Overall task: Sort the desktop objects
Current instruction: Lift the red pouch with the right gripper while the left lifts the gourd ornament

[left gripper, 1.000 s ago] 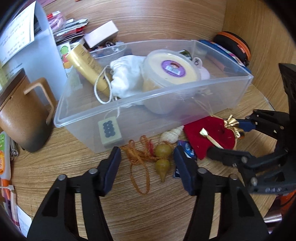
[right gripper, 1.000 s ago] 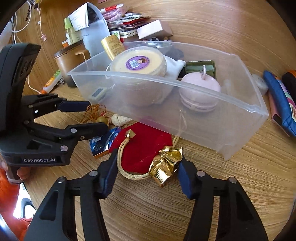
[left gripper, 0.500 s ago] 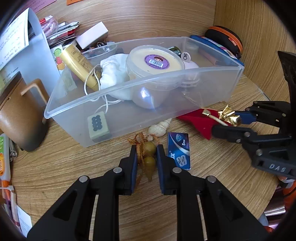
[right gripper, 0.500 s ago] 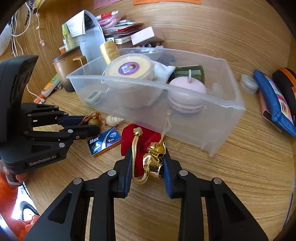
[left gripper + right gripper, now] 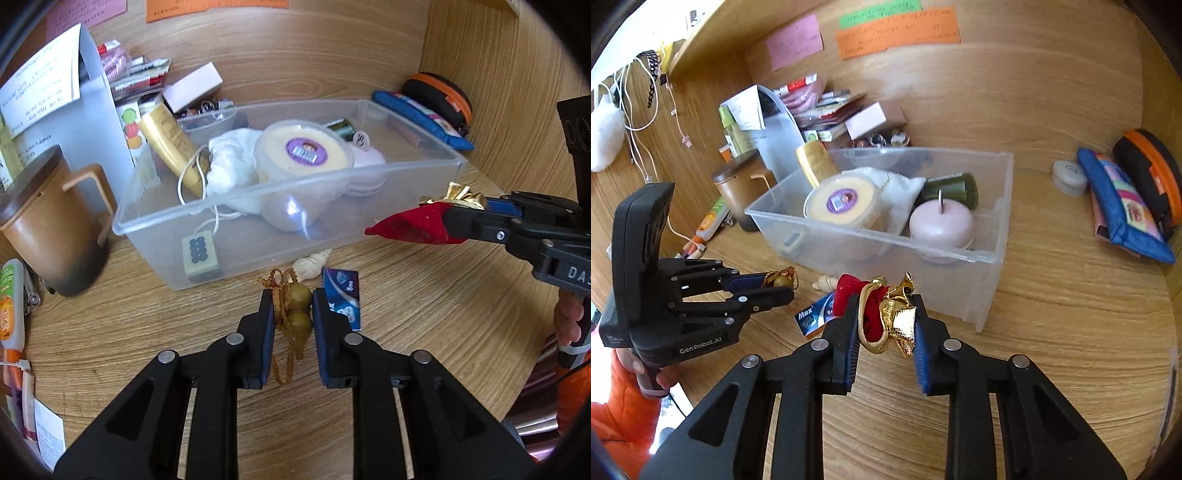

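My left gripper (image 5: 293,301) is shut on a small olive gourd charm (image 5: 297,314) with an orange cord, lifted just above the wooden desk. My right gripper (image 5: 884,314) is shut on a red velvet pouch (image 5: 873,314) with a gold bow and holds it in the air in front of the clear plastic bin (image 5: 982,295). The pouch also shows at the right of the left wrist view (image 5: 410,225). The bin (image 5: 236,195) holds a round yellow tub (image 5: 301,155), a white cloth bag, a gold tube and a pink round case (image 5: 940,225).
A seashell (image 5: 310,264) and a blue packet (image 5: 341,293) lie on the desk before the bin. A brown mug (image 5: 51,225) stands at the left. A blue pouch (image 5: 1123,206) and an orange-edged case (image 5: 1152,173) lie at the right. Papers and boxes stand behind the bin.
Both grippers closed from open: the left on the gourd charm, the right on the red pouch. Both have since lifted their objects off the desk.
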Action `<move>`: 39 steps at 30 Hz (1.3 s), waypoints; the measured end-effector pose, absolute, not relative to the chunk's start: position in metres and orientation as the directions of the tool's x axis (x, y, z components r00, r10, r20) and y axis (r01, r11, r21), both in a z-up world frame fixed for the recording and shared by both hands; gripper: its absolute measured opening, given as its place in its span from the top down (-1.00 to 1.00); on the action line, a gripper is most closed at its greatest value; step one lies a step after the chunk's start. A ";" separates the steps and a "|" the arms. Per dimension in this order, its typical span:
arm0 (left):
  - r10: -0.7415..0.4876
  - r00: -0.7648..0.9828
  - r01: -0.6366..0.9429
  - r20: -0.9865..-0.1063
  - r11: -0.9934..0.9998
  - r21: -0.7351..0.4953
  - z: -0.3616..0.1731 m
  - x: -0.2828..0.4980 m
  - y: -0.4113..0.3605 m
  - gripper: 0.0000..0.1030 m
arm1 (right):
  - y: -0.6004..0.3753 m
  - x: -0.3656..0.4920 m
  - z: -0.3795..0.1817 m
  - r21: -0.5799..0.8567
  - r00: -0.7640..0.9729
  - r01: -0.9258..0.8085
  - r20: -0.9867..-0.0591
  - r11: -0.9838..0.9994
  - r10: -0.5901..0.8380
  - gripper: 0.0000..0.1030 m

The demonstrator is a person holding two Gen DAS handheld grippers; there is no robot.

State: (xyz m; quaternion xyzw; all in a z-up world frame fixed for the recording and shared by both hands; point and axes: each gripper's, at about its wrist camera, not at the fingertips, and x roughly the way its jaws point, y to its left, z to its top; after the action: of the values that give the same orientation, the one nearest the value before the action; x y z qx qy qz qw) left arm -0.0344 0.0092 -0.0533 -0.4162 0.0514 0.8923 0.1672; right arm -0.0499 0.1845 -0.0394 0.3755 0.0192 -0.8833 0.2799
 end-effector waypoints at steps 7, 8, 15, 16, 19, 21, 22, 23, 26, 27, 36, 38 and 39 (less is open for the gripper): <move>0.271 -0.626 -0.343 -0.731 -0.938 -0.054 -0.037 -0.027 0.003 0.64 | 0.183 -0.046 -0.034 0.206 -0.546 0.519 -0.667 -0.830 -0.507 0.59; 0.271 -0.629 -0.342 -0.728 -0.938 -0.054 -0.035 -0.026 0.002 0.64 | 0.184 -0.046 -0.032 0.217 -0.545 0.519 -0.661 -0.827 -0.515 0.60; 0.280 -0.639 -0.338 -0.716 -0.939 -0.066 -0.030 -0.023 -0.006 0.64 | 0.195 -0.055 -0.021 0.320 -0.524 0.510 -0.621 -0.798 -0.583 0.68; 0.279 -0.640 -0.336 -0.716 -0.939 -0.065 -0.030 -0.023 -0.006 0.64 | 0.196 -0.056 -0.019 0.324 -0.528 0.504 -0.618 -0.801 -0.582 0.69; 0.279 -0.639 -0.333 -0.717 -0.940 -0.069 -0.030 -0.024 -0.008 0.64 | 0.198 -0.058 -0.010 0.346 -0.524 0.516 -0.597 -0.784 -0.608 0.81; 0.282 -0.638 -0.332 -0.716 -0.940 -0.075 -0.031 -0.023 -0.009 0.64 | 0.197 -0.057 -0.003 0.344 -0.531 0.525 -0.582 -0.778 -0.616 0.88; 0.284 -0.640 -0.331 -0.714 -0.940 -0.078 -0.030 -0.023 -0.009 0.64 | 0.196 -0.054 0.001 0.324 -0.543 0.532 -0.579 -0.783 -0.608 0.93; 0.286 -0.640 -0.331 -0.713 -0.940 -0.080 -0.030 -0.022 -0.010 0.64 | 0.195 -0.052 0.005 0.312 -0.557 0.532 -0.571 -0.787 -0.603 0.93; 0.291 -0.643 -0.335 -0.709 -0.939 -0.081 -0.028 -0.021 -0.009 0.64 | 0.190 -0.045 0.013 0.273 -0.573 0.548 -0.566 -0.791 -0.593 0.93; 0.293 -0.644 -0.337 -0.707 -0.938 -0.083 -0.028 -0.021 -0.009 0.64 | 0.187 -0.043 0.013 0.246 -0.578 0.553 -0.574 -0.796 -0.579 0.92; 0.291 -0.643 -0.320 -0.709 -0.942 -0.096 -0.033 -0.012 -0.018 0.64 | 0.180 -0.027 -0.031 0.213 -0.494 0.548 -0.698 -0.809 -0.518 -0.18; 0.293 -0.642 -0.319 -0.708 -0.942 -0.101 -0.034 -0.009 -0.020 0.64 | 0.176 -0.028 -0.042 0.216 -0.475 0.543 -0.718 -0.812 -0.509 -0.19; 0.296 -0.643 -0.318 -0.707 -0.942 -0.105 -0.035 -0.007 -0.022 0.64 | 0.172 -0.029 -0.046 0.219 -0.462 0.544 -0.728 -0.810 -0.506 -0.19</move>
State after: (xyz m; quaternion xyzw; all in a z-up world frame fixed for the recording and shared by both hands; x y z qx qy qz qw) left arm -0.0067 -0.0219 -0.0350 -0.3874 0.0146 0.9061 0.1694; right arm -0.0289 0.1717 -0.0464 0.4178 0.0222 -0.8548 0.3070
